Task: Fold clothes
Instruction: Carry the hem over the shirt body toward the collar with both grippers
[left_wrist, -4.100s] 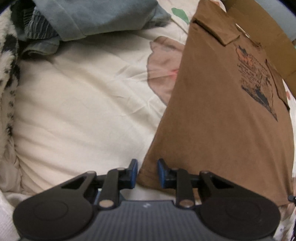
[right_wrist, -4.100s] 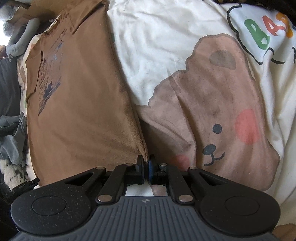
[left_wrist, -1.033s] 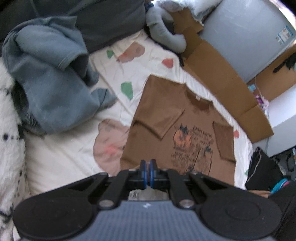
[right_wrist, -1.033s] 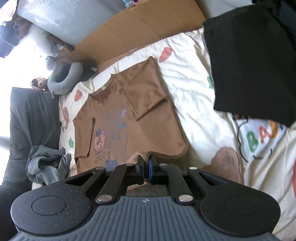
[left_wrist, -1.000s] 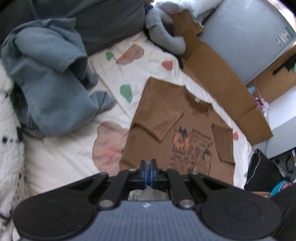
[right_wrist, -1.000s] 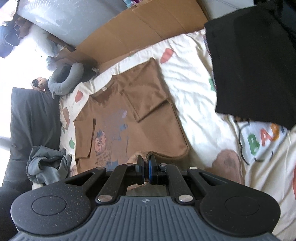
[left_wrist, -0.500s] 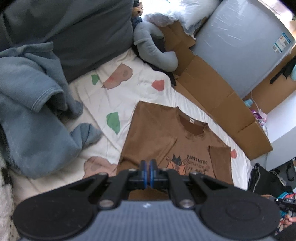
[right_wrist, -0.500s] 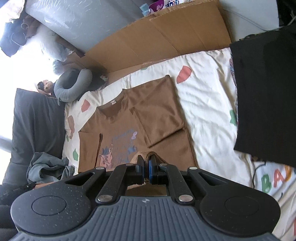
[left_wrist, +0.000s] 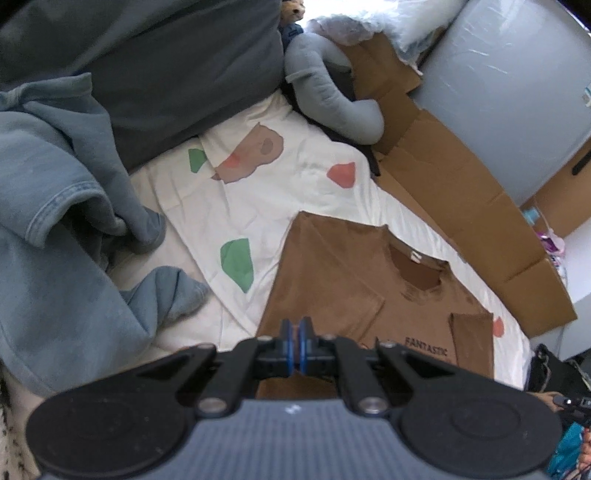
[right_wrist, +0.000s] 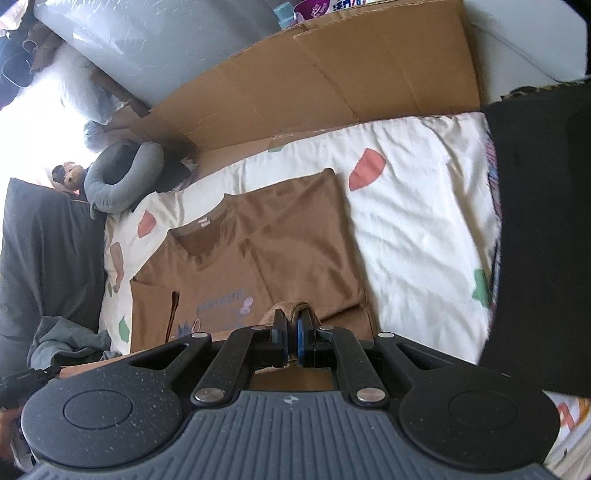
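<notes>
White cotton bedding printed with bears and coloured patches is covering the bed (left_wrist: 258, 206), and the brown T-shirt (right_wrist: 295, 258) is lying flat on it with both sleeves folded inward. The left gripper (left_wrist: 294, 345) and right gripper (right_wrist: 291, 339) are each pinching the shirt's bottom hem, probably carrying it toward the collar to halve the shirt.

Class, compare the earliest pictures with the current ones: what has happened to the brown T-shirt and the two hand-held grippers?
The left hand-held gripper, open beside the hem four seconds ago, has closed on the brown T-shirt. Both it and the right hand-held gripper have lifted the bottom hem and carried it toward the collar, covering most of the print. The sleeves stay folded in, and the blue sweatshirt and neck pillow have not moved.
</notes>
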